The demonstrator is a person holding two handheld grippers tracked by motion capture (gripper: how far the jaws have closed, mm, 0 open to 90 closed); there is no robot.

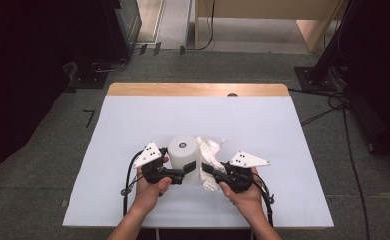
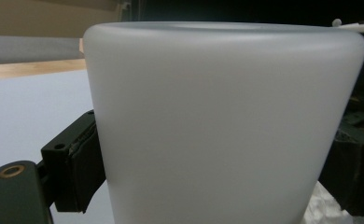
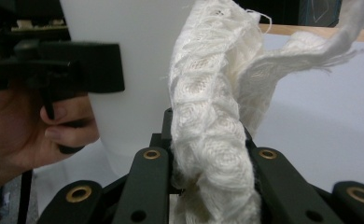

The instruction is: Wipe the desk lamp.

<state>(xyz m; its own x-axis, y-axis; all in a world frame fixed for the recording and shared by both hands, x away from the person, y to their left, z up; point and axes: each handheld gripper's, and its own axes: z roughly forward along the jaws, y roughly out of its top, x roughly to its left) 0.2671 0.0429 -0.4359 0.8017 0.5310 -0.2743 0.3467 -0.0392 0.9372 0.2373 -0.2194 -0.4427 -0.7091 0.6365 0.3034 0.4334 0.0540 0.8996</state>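
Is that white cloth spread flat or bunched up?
Bunched up: the white knitted cloth stands crumpled between the right gripper's jaws.

Both grippers (image 1: 192, 169) (image 1: 206, 170) clamped, facing inward

Even overhead light, dark room edges, soft close-up blur.

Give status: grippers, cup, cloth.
Left gripper shut on cup, upright on table. Right gripper shut on cloth, beside cup. Nothing in the way.
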